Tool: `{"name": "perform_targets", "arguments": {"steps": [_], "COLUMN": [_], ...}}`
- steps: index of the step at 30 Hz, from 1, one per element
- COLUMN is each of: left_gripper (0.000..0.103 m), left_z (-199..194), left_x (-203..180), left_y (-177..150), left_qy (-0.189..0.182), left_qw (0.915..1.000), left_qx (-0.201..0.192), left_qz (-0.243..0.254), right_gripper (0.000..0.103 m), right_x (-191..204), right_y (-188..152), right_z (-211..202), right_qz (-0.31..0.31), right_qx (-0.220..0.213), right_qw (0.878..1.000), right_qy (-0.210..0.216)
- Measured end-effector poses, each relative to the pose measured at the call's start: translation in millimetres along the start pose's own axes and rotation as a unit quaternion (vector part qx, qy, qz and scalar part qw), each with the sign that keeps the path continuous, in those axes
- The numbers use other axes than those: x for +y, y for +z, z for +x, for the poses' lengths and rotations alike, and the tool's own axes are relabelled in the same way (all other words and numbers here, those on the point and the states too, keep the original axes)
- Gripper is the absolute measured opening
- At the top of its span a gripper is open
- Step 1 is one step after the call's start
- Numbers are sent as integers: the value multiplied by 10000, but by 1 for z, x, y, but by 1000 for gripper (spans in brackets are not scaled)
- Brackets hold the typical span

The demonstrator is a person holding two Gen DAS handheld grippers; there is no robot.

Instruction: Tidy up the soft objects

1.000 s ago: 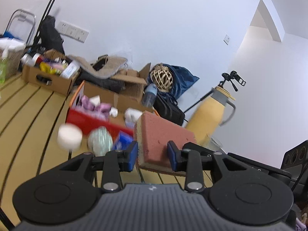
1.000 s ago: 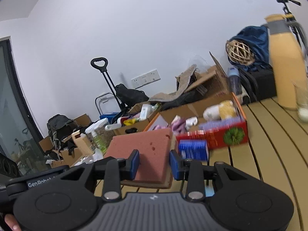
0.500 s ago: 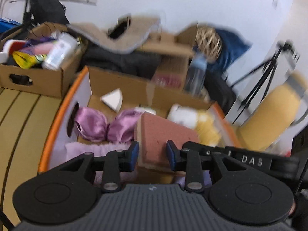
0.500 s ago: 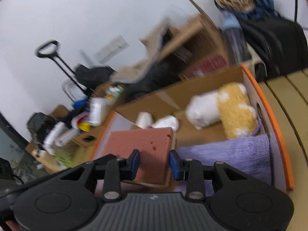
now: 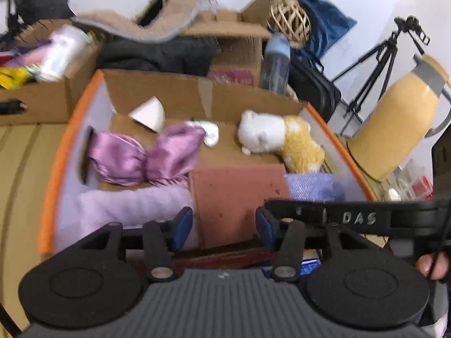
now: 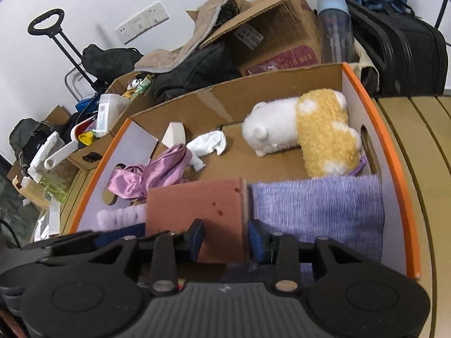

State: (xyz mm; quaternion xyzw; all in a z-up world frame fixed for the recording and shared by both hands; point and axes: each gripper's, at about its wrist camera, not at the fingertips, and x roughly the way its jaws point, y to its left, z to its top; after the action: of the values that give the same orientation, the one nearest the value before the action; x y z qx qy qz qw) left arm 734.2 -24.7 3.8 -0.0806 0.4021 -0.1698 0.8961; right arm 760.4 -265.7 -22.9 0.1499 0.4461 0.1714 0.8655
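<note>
A reddish-brown sponge block (image 5: 236, 197) (image 6: 197, 211) sits over the near part of an orange-rimmed cardboard box (image 5: 56, 152) (image 6: 394, 152). My left gripper (image 5: 224, 226) has opened; its blue pads stand a little off the sponge's sides. My right gripper (image 6: 225, 238) is shut on the sponge's near edge. Inside the box lie a white and yellow plush toy (image 5: 279, 138) (image 6: 304, 132), purple satin cloth (image 5: 143, 157) (image 6: 152, 174), a lilac fuzzy cloth (image 5: 132, 205), a blue-purple knitted cloth (image 6: 315, 211) (image 5: 313, 187) and a white sock (image 6: 208, 146).
A tan thermos jug (image 5: 394, 124) stands right of the box on the slatted wooden table (image 6: 422, 146). Behind the box are open cartons (image 6: 267, 36), a water bottle (image 5: 274, 62), a black bag (image 6: 403, 50) and a tripod (image 5: 377, 64).
Both grippers moved forward and down over the box with the sponge. The left gripper's jaws widened and let go of the sponge; the right one stays clamped.
</note>
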Motion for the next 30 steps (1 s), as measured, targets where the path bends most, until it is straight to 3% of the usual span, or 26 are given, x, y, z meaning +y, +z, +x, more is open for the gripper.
{"name": "perform_targets", "arguments": {"steps": [3,8,15,20,26,28,30], "left_gripper": [52,57,65,75,85,90,94], "left_z": [-48,-139,-228,-282,-321,-327,-331], "left_x": [0,-7,-33,-45,-47,-48,-48], "left_y": [3,3,-33,-106,-223,-256,-279], "left_qy": [-1,325,555,564,537,638,685], "left_qw": [9993,9939,9826,9702,9616,9605,9625], "left_qx": [-367,-1026,-1687,-2248,-2630,-2656,-2586], "left_qz": [63,253,543,709,564,522,459], "right_gripper": [35,35,52,52,61,67,81], "right_x": [17,47,75,82,81,79,76], "right_y": [-4,-11,-44,-109,-226,-262,-299], "right_z": [-31,-123,-220,-266,-300,-305,-308], "right_qz": [-242,-632,-977,-1178,-1535,-1541,-1533], "right_qx": [-266,-952,-1606,-1931,-2332,-2469,-2622], "right_qw": [9992,9933,9821,9741,9600,9565,9527], "right_qy": [-157,-180,-127,59,216,187,70]}}
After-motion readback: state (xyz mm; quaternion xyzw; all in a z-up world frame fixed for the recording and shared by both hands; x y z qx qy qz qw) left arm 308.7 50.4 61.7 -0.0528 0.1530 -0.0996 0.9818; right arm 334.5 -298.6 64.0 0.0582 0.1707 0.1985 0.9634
